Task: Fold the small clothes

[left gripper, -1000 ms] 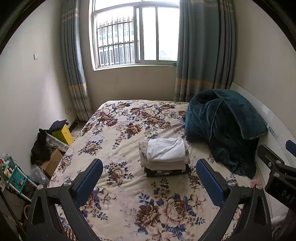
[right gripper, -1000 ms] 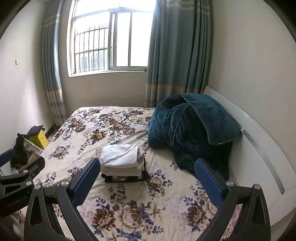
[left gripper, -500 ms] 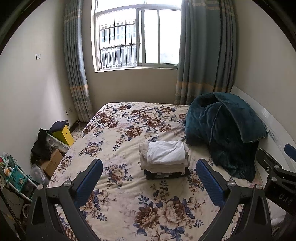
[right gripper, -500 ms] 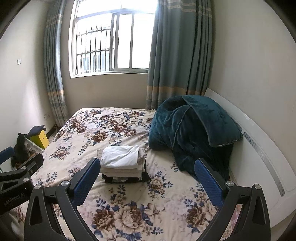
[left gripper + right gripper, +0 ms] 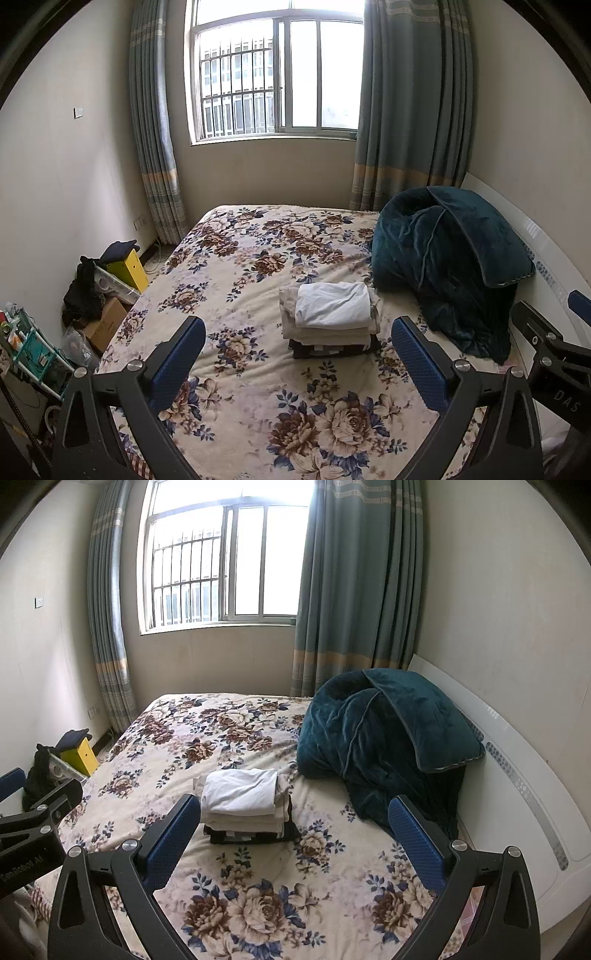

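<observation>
A neat stack of folded clothes [image 5: 332, 317] [image 5: 245, 803] rests on the floral bedspread [image 5: 258, 266] [image 5: 207, 738], white piece on top, beige ones under it, a dark one at the bottom. My left gripper [image 5: 297, 350] hangs open above the bed's near part, well short of the stack, nothing between its blue pads. My right gripper [image 5: 293, 829] is open too, empty, back from the stack. Each gripper's body shows at the edge of the other's view.
A crumpled teal blanket [image 5: 450, 258] [image 5: 384, 738] lies against the white headboard [image 5: 517, 775] on the right. Left of the bed are a yellow box [image 5: 129, 267], a cardboard box [image 5: 105, 325], dark clothes and a small rack [image 5: 29, 347]. A curtained window is behind.
Both grippers have risen and drawn back a little, so the stack and bed sit lower and farther in both views. Both stay open; the stack has not moved.
</observation>
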